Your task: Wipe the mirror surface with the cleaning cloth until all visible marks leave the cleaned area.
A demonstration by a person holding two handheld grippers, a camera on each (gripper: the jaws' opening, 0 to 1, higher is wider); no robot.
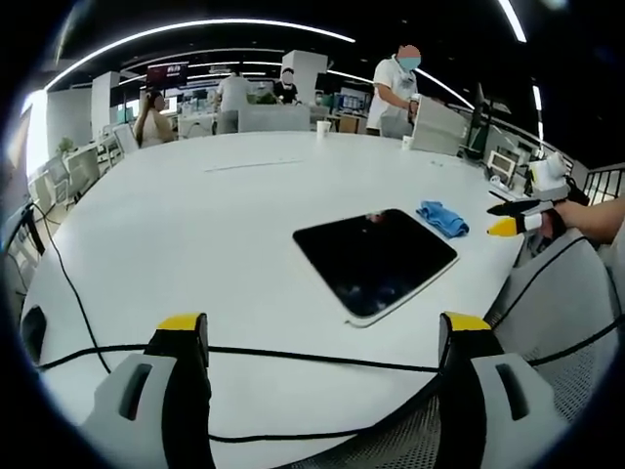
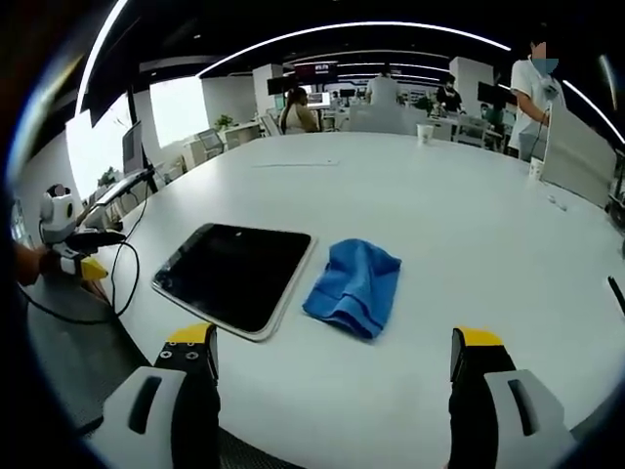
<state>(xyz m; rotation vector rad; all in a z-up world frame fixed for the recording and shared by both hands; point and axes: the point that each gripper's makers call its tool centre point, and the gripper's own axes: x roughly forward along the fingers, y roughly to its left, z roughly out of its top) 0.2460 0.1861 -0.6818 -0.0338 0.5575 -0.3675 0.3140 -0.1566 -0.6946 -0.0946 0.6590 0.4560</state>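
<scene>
The mirror [image 1: 376,262] is a dark, rounded rectangle with a pale rim, lying flat on the white table [image 1: 195,225]. In the right gripper view the mirror [image 2: 237,274] sits left of centre. The blue cleaning cloth [image 1: 442,217] lies crumpled just beyond the mirror's far corner, and the cloth [image 2: 354,285] touches its right edge. My left gripper [image 1: 322,327] is open and empty, well short of the mirror. My right gripper [image 2: 332,342] is open too, a little short of the cloth. Each gripper appears off the table edge in the other's view: right gripper [image 1: 500,217], left gripper [image 2: 96,252].
Black cables [image 1: 293,357] cross the table near my left gripper, and another cable [image 2: 122,274] hangs at the mirror's left. A mesh chair [image 1: 562,332] stands by the edge. Paper cups [image 2: 425,132] and several people [image 1: 395,88] are at the far side.
</scene>
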